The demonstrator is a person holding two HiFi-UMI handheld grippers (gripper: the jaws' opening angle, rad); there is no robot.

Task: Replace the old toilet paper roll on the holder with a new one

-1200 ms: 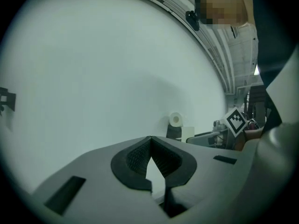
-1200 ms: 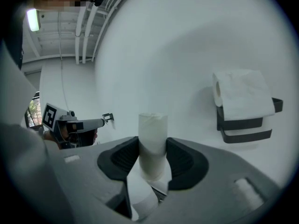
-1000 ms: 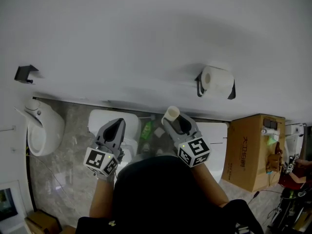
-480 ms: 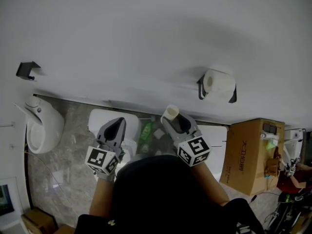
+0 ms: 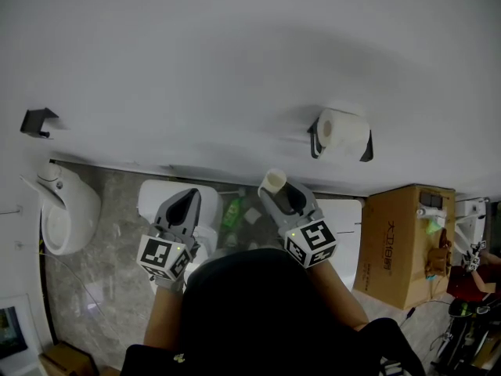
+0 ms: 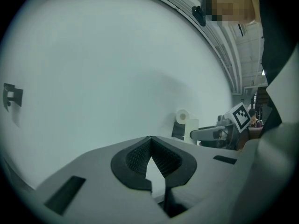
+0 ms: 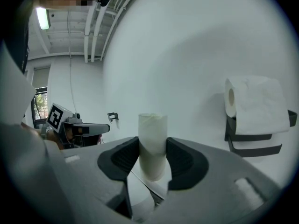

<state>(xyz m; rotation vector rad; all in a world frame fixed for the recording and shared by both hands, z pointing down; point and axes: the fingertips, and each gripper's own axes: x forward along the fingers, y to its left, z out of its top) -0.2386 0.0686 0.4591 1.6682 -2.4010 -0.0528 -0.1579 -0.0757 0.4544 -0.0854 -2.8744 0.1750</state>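
Since a full toilet paper roll [image 7: 254, 104] sits on the black wall holder [image 7: 254, 143], I judge the swap itself to be done, and what I carry is the leftover. My right gripper [image 7: 153, 143] has its jaws set fairly wide and pressed on both sides of a pale, nearly bare paper tube [image 7: 152, 134]. The tube stands upright between the pads with its top clear above them, and that grip keeps the thin core from folding. My left gripper [image 6: 150, 141] has its jaws closed tip to tip with nothing in them. It is held low and off to the side, apart from the tube, and I take it to be idle.

Both grippers point at a plain white wall [image 5: 235, 69], and the holder is well off to the right of my right jaws. A small black bracket [image 5: 37, 121] is fixed far along the wall to the left. Below is a grey marbled floor [image 5: 117, 288] with a white ceramic fixture [image 5: 69, 210] at the left, a green bottle [image 5: 232, 212] between my two grippers, and a cardboard box [image 5: 399, 241] at the right.
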